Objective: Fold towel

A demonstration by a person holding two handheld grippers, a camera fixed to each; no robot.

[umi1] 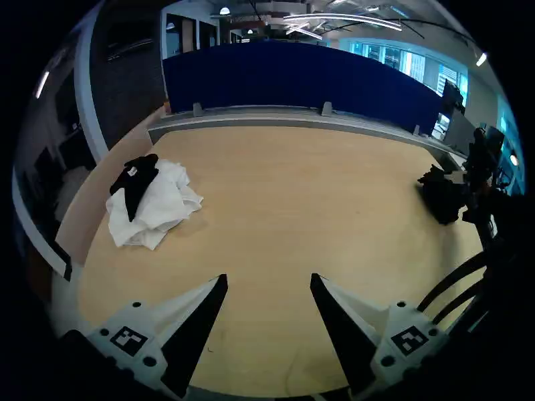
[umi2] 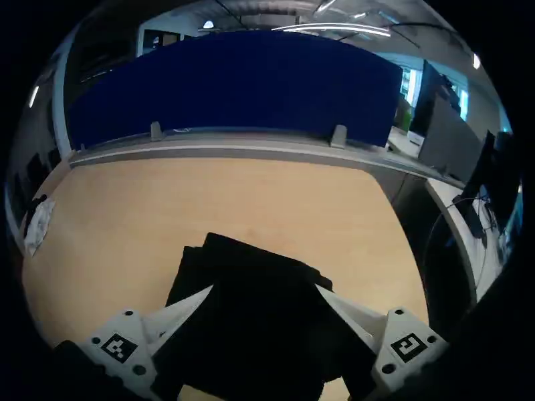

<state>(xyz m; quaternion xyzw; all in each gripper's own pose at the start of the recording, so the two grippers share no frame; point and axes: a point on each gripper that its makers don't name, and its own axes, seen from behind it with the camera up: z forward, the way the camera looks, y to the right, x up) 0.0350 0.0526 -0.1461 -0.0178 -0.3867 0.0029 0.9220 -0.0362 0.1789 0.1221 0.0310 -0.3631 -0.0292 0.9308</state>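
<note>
Gaping wide, left gripper (umi1: 266,281) holds nothing. Fingers sit over bare wood tabletop (umi1: 301,187); whether they touch it, can't tell.

Right gripper (umi2: 264,287) is also spread wide. Black towel (umi2: 254,314) lies on tabletop btwn its two fingers and fills the gap. Cloth edges meet the inner faces of both fingers, but dark on dark, so can't tell if they press on it. No pinch visible.

Towel is folded, roughly rectangular, at least two layers, w/ a lower layer showing along its left edge. Long axis runs approx away from camera, along the fingers. Far edge is slanted, left corner farther off than right. Near end is cut off at the bottom of right gripper view, so full length unknown. No texture or seams readable.

White cloth heap (umi1: 157,207) is at the left edge of the tabletop, well apart from left gripper, w/ a black item (umi1: 136,177) draped on top. Blue partition (umi1: 294,73) stands along the far edge.

Dark lump (umi1: 441,194) sits at the right edge of the tabletop in left gripper view, too dark to ID.
</note>
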